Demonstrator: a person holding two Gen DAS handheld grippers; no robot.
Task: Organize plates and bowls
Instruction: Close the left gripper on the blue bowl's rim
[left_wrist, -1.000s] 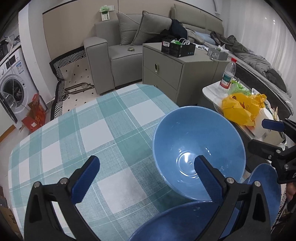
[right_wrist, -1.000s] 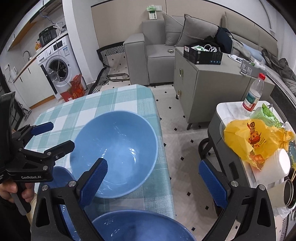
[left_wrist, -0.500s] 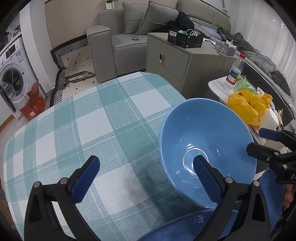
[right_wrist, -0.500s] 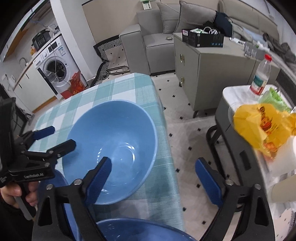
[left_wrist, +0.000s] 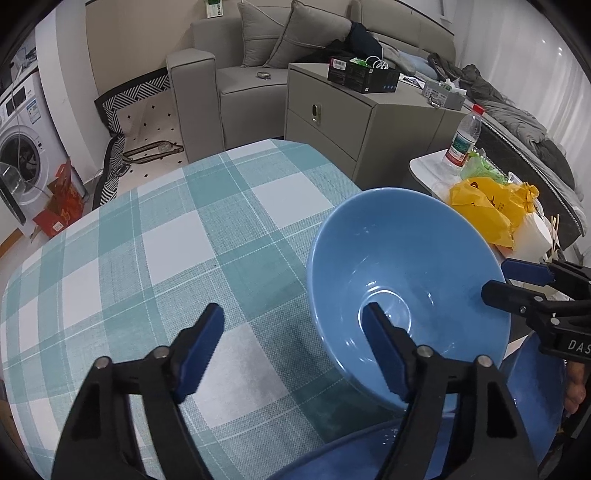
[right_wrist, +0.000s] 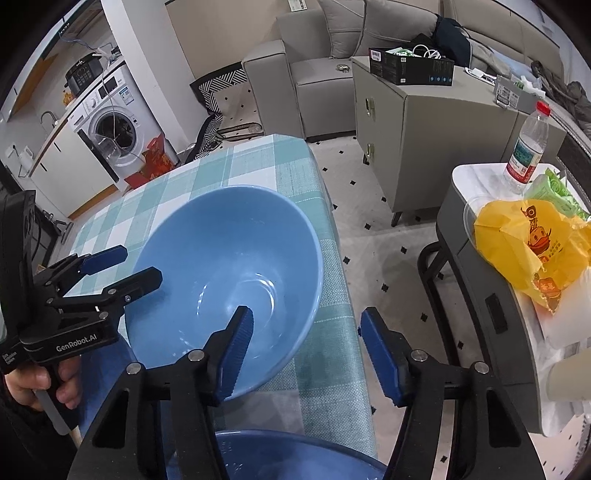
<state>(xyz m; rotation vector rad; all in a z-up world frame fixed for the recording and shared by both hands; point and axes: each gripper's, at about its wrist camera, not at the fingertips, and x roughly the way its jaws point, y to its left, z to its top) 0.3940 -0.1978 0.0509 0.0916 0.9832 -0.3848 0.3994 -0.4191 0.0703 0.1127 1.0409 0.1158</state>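
A large blue bowl (left_wrist: 406, 280) sits tilted near the right edge of the checked table (left_wrist: 166, 240); it also shows in the right wrist view (right_wrist: 225, 266). My left gripper (left_wrist: 291, 350) is open, its right finger over the bowl's near rim, its left finger outside. My right gripper (right_wrist: 306, 347) is open, its left finger inside the bowl, its right finger past the rim. Each gripper straddles one side of the bowl's rim. A blue plate (left_wrist: 532, 387) and another blue dish (right_wrist: 288, 458) lie under my grippers.
The table's edge (right_wrist: 332, 229) drops to the tiled floor on the right. A side table (right_wrist: 476, 173) carries a water bottle (right_wrist: 524, 147) and a yellow bag (right_wrist: 532, 243). A grey cabinet (left_wrist: 362, 122), sofa and washing machine (left_wrist: 18, 147) stand behind.
Both grippers have narrowed their jaws and moved in on the bowl's rim from opposite sides. The bowl now looks more tilted.
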